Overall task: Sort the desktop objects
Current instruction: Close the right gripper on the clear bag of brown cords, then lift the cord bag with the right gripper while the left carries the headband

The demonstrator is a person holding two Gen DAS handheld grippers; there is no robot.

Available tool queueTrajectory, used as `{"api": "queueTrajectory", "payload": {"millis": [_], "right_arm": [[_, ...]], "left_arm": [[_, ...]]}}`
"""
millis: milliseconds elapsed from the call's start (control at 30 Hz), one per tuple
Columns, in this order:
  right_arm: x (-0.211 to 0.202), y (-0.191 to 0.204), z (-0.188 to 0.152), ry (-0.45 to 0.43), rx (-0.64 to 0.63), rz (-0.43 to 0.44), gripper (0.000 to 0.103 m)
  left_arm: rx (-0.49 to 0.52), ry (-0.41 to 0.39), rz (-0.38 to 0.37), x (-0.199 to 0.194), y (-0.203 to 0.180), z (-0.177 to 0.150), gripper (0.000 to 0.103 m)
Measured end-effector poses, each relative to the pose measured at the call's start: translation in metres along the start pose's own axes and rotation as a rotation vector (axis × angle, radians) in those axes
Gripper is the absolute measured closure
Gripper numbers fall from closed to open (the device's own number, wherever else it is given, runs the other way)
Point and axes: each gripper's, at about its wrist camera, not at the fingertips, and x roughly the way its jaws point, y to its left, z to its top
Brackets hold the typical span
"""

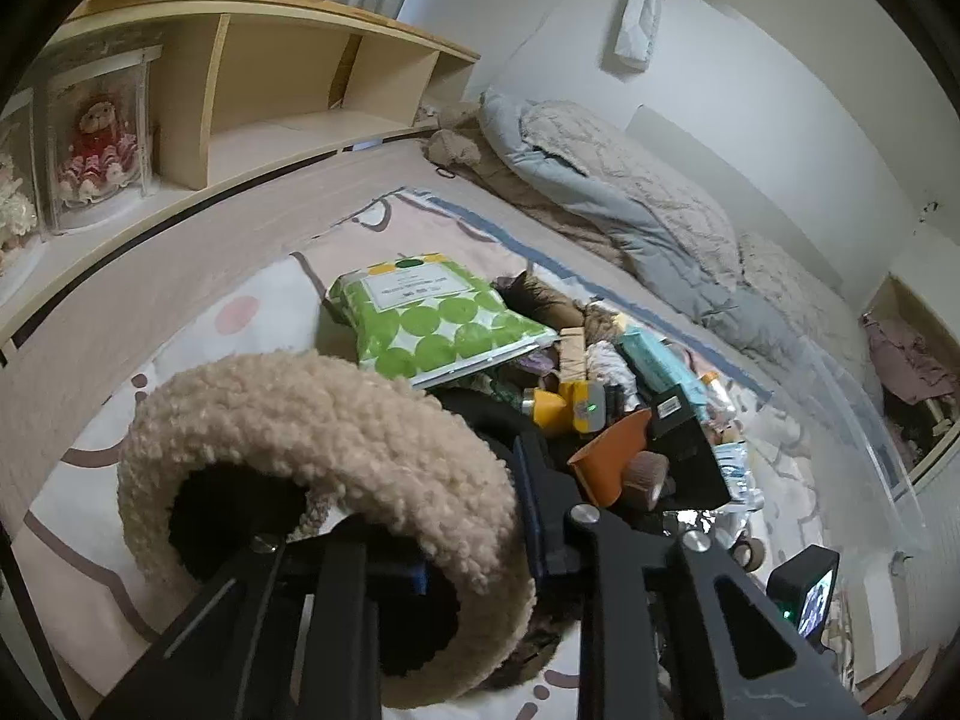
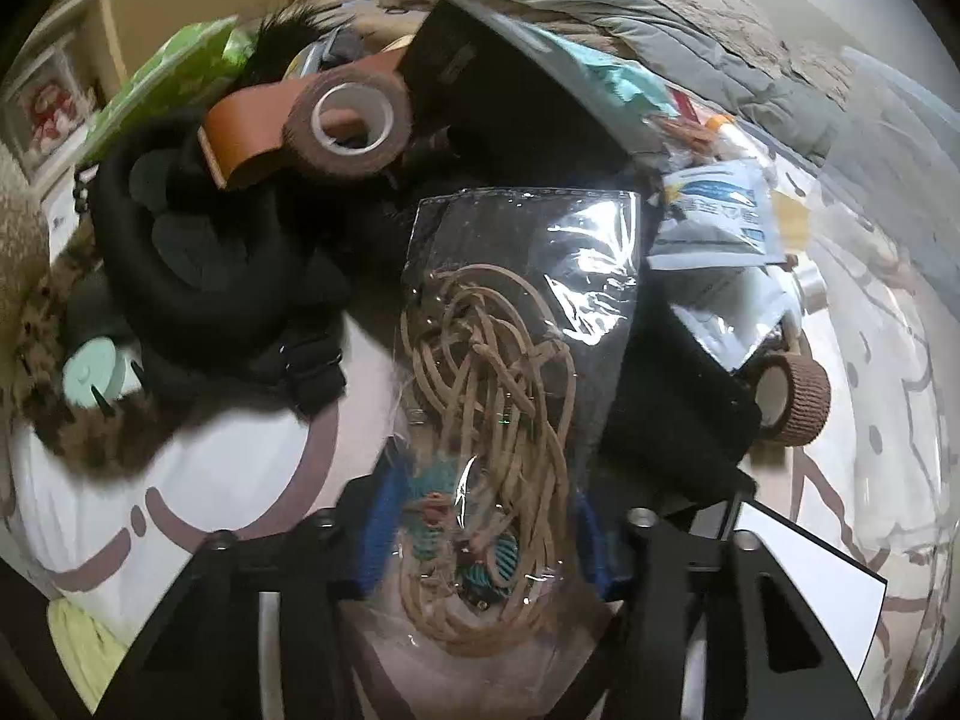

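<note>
So, nearest the left camera, a fuzzy beige headband [image 1: 336,468] was seen clamped in the left gripper [image 1: 474,570], with the jaws drawn in almost fully on its band. It was probably gripped at the band so the whole hoop could be carried off in one go. On the other side, a clear plastic bag of tan cord [image 2: 498,420] was pinched near its lower end between the blue pads [image 2: 384,534] of the right gripper [image 2: 486,540], which was left only partly closed since the bag is fairly bulky. A grip on the bag rather than the cord made sense, as loose loops would have slipped.

A bit further out, the unsorted pile was spread on a pink-and-white patterned blanket [image 1: 240,312]: a black padded thing [image 2: 198,252], a brown tape roll [image 2: 351,120] stacked on an orange case [image 2: 240,126], a second ribbed roll [image 2: 792,396] off to the right, and a green dotted pouch [image 1: 432,312] propped on the heap. So most of the sorting was judged still undone.

Beyond that, a folded grey quilt [image 1: 630,192] was bunched along the white wall, and a wooden shelf unit [image 1: 288,72] with a boxed doll [image 1: 99,144] was set at the far left.
</note>
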Motion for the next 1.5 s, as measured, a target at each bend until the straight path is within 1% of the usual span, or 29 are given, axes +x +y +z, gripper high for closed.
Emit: {"api": "queueTrajectory", "payload": {"millis": [67, 167, 400, 500, 600, 633, 700, 800, 933, 1000, 1133, 1200, 1400, 1433, 1467, 1500], "right_arm": [[-0.006, -0.009, 0.0, -0.013, 0.045, 0.04, 0.063], [-0.015, -0.022, 0.001, -0.04, 0.116, 0.114, 0.067], [-0.042, -0.04, 0.004, -0.117, 0.2, 0.193, 0.067], [-0.049, -0.044, 0.006, -0.141, 0.221, 0.221, 0.067], [-0.061, -0.047, 0.007, -0.171, 0.238, 0.265, 0.067], [-0.06, -0.049, 0.01, -0.178, 0.241, 0.279, 0.067], [-0.068, -0.048, 0.011, -0.196, 0.25, 0.32, 0.067], [-0.075, -0.049, 0.013, -0.216, 0.255, 0.366, 0.067], [-0.083, -0.053, 0.012, -0.239, 0.269, 0.402, 0.067], [-0.086, -0.058, 0.011, -0.249, 0.288, 0.412, 0.067], [-0.089, -0.069, 0.009, -0.261, 0.323, 0.43, 0.067], [-0.089, -0.073, 0.008, -0.26, 0.34, 0.436, 0.067], [-0.089, -0.072, 0.008, -0.255, 0.345, 0.447, 0.067], [-0.089, -0.072, 0.008, -0.254, 0.343, 0.448, 0.067], [-0.089, -0.072, 0.008, -0.253, 0.34, 0.45, 0.067], [-0.089, -0.071, 0.008, -0.252, 0.338, 0.45, 0.067]], "left_arm": [[0.003, -0.007, -0.009, -0.001, -0.001, 0.0, 0.08], [0.006, -0.017, -0.035, -0.003, -0.004, 0.0, 0.081], [0.04, -0.073, -0.115, -0.013, -0.016, 0.0, 0.081], [0.085, -0.069, -0.146, -0.013, -0.026, -0.002, 0.081], [0.14, -0.039, -0.175, -0.008, -0.04, -0.008, 0.082], [0.162, -0.019, -0.195, -0.005, -0.047, -0.012, 0.084], [0.2, 0.021, -0.233, 0.001, -0.061, -0.019, 0.084], [0.262, 0.062, -0.263, 0.007, -0.079, -0.029, 0.084], [0.34, 0.157, -0.324, 0.017, -0.105, -0.05, 0.084], [0.382, 0.195, -0.323, 0.023, -0.116, -0.059, 0.084], [0.478, 0.278, -0.274, 0.036, -0.134, -0.083, 0.084], [0.499, 0.301, -0.254, 0.041, -0.139, -0.091, 0.084], [0.474, 0.285, -0.24, 0.045, -0.135, -0.09, 0.084], [0.467, 0.283, -0.236, 0.045, -0.134, -0.091, 0.08], [0.459, 0.282, -0.227, 0.046, -0.133, -0.091, 0.072], [0.451, 0.287, -0.215, 0.047, -0.131, -0.091, 0.067]]}}
